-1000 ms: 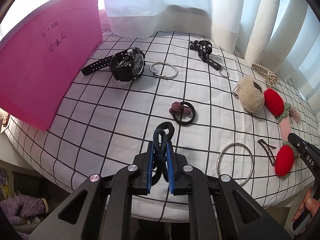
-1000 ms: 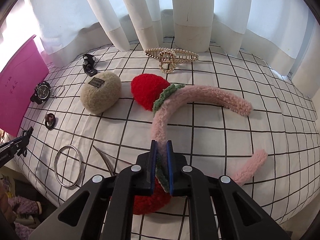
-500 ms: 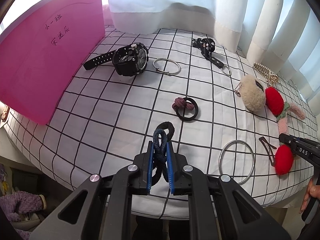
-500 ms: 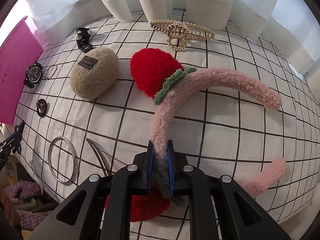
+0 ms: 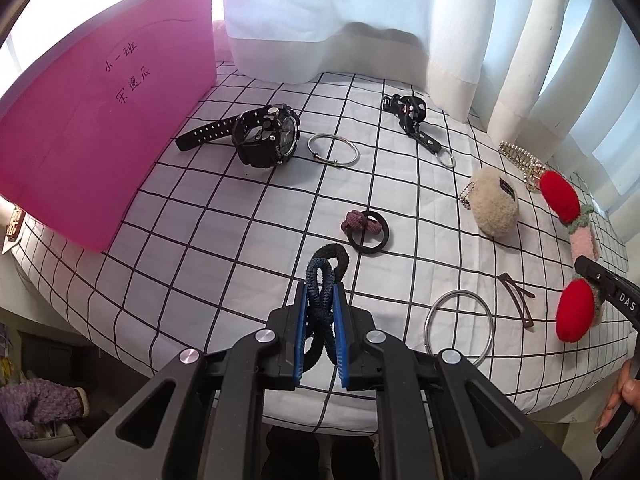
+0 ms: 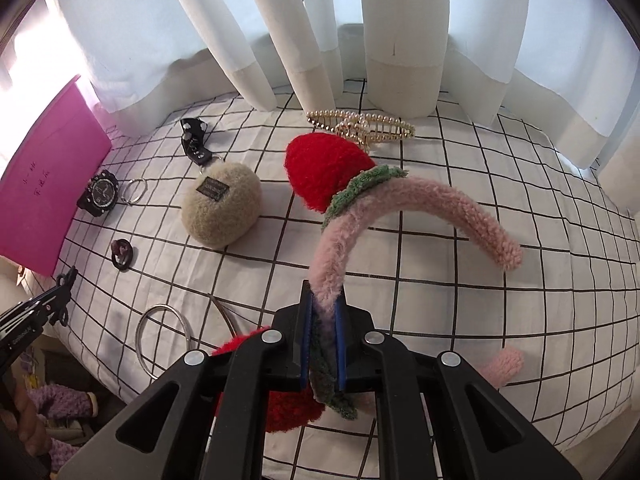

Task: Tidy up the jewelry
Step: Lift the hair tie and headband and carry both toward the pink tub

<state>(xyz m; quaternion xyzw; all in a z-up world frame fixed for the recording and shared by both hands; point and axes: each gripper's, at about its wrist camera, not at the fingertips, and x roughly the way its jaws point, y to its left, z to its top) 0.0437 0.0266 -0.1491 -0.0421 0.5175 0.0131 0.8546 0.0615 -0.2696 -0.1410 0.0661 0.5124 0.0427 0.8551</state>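
Note:
My left gripper (image 5: 320, 292) is shut on dark hair ties (image 5: 326, 276), a blue one and a black one, held just above the checked cloth (image 5: 224, 232). My right gripper (image 6: 323, 304) is shut on a fuzzy pink headband (image 6: 400, 208) with red strawberry pompoms (image 6: 324, 172), lifted off the cloth; it also shows in the left wrist view (image 5: 576, 224). A pink box (image 5: 92, 136) stands at the far left. A black watch (image 5: 264, 136), a thin bracelet (image 5: 333, 150), a knotted hair tie (image 5: 366, 228), a silver bangle (image 5: 458, 328) and a brown hair clip (image 5: 516, 298) lie on the cloth.
A beige fluffy clip (image 6: 220, 204), a pearl hair claw (image 6: 360, 126) and a black key strap (image 6: 194, 140) lie toward the back. White curtains (image 6: 400, 40) hang behind the table. The cloth's front edge drops off close below both grippers.
My right gripper has raised the headband and tilted back up, away from the cloth. My left gripper, still holding the hair ties, has drawn back slightly and risen.

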